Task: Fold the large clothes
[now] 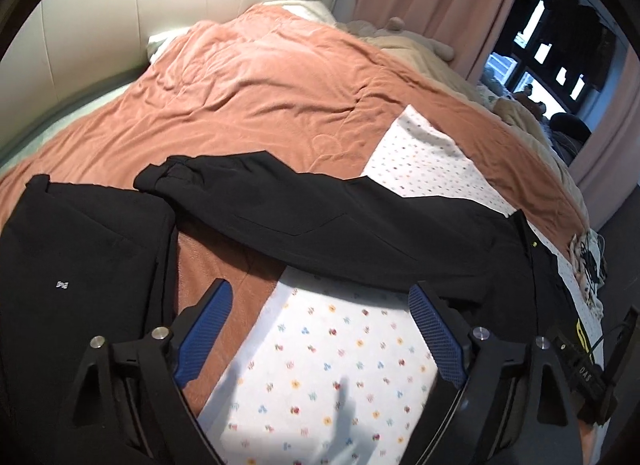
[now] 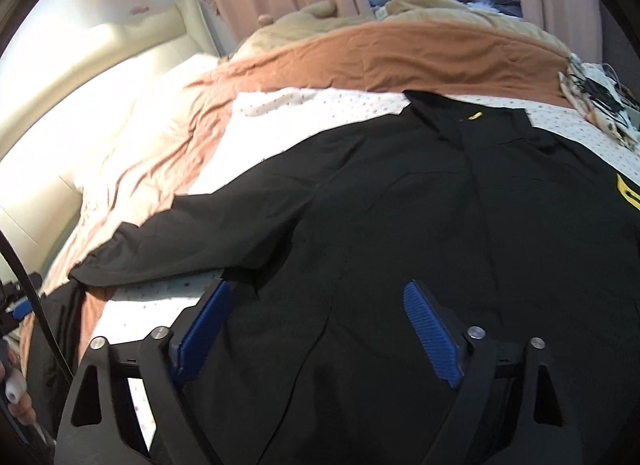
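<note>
Black jacket (image 2: 400, 205) flat, both grippers' jaws wide, empty.

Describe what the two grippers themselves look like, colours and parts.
Both look alike. The left gripper has a black frame with triangular cut-outs, round silver bolts and ribbed blue finger pads. The right gripper shows the same black frame and blue pads, with a black cable at the left edge of its view.
</note>
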`<control>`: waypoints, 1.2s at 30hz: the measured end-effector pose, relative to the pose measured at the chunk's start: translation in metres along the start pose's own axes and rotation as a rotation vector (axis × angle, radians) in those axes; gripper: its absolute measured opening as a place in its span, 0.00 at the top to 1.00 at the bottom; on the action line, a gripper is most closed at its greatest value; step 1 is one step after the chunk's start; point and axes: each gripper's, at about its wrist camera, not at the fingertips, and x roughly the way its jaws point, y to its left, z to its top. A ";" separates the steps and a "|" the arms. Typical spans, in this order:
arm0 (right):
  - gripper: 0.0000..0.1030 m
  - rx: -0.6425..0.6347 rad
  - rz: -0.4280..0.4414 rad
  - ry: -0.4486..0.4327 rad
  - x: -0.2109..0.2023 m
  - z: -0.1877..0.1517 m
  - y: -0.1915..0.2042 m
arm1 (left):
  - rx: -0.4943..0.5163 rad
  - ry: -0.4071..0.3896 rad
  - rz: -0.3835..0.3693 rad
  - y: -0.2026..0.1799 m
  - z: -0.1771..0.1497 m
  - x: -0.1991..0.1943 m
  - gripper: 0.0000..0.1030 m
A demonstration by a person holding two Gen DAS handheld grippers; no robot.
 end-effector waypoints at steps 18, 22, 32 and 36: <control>0.55 0.083 0.031 0.167 0.138 0.027 -0.009 | -0.147 0.164 0.157 0.059 0.035 0.147 0.35; 0.55 0.045 -0.027 0.167 0.152 0.026 0.003 | -0.068 0.142 0.232 0.056 0.044 0.154 0.77; 0.53 0.287 0.127 0.170 0.122 0.037 -0.039 | 0.083 -0.049 0.140 -0.016 0.092 0.071 0.94; 0.24 0.319 0.134 0.118 0.095 0.039 -0.049 | 0.155 -0.121 0.075 -0.065 0.110 0.026 0.95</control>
